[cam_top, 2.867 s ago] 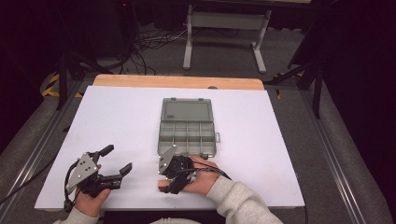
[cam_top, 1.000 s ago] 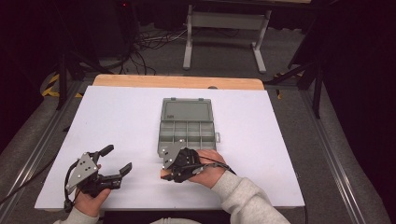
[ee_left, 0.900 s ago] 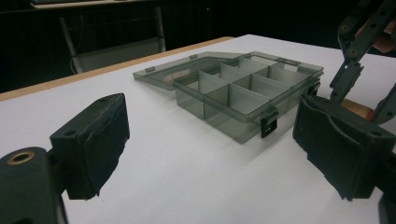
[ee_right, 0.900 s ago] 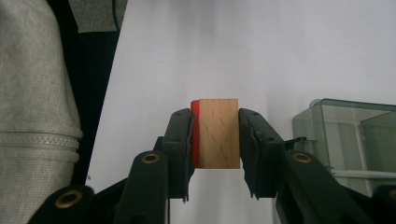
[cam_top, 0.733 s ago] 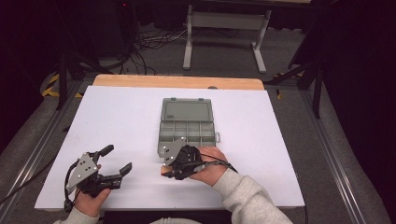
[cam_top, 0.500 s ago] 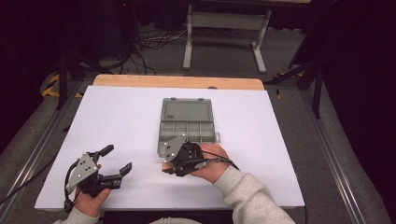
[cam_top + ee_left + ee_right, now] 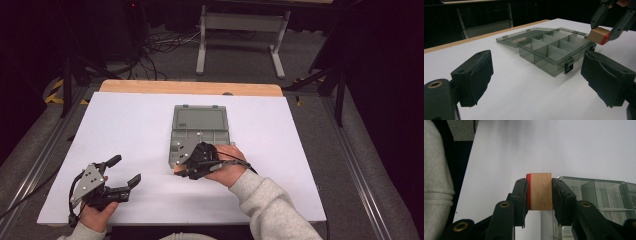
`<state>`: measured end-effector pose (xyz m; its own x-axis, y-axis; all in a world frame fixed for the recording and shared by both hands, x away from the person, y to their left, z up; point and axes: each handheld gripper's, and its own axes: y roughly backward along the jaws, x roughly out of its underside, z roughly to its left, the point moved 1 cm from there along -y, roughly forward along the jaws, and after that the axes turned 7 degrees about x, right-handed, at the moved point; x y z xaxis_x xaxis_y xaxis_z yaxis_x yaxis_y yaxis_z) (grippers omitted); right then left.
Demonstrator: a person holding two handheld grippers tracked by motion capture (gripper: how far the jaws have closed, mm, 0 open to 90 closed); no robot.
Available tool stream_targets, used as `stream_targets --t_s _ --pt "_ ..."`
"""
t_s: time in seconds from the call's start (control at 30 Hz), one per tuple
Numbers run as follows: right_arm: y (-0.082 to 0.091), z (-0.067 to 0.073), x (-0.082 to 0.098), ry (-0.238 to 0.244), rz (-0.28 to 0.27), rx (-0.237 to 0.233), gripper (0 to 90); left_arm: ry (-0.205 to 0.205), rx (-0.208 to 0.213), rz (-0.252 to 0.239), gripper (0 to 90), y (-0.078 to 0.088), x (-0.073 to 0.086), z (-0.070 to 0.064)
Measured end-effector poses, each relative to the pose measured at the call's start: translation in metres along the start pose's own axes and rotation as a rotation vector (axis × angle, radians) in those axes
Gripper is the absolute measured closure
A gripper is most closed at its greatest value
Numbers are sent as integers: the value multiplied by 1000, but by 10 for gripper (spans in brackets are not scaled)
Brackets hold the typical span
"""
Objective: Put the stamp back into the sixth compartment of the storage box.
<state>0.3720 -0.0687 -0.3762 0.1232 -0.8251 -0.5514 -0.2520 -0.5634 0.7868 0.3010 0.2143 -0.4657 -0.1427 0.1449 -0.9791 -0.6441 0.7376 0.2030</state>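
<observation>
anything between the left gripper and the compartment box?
Nothing: bare white table runs from the open left gripper to the compartment box, as the left gripper view shows. The right gripper holds a wooden block beside the box's far corner.

Bright tabletop, dark, perhaps grainy surroundings

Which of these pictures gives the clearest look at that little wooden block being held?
The right gripper view: the wooden block sits close up between the right gripper's jaws, its grain and one red face plain. The left gripper view shows it small at the edge, clamped beside the open compartment box. In the high view the hand hides it almost entirely.
</observation>
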Motion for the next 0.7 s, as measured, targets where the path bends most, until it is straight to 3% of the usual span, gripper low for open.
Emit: stream_targets --t_s 0.7 --pt "-4 -23 6 -15 13 35 659 -1 2 2 118 0 0 0"
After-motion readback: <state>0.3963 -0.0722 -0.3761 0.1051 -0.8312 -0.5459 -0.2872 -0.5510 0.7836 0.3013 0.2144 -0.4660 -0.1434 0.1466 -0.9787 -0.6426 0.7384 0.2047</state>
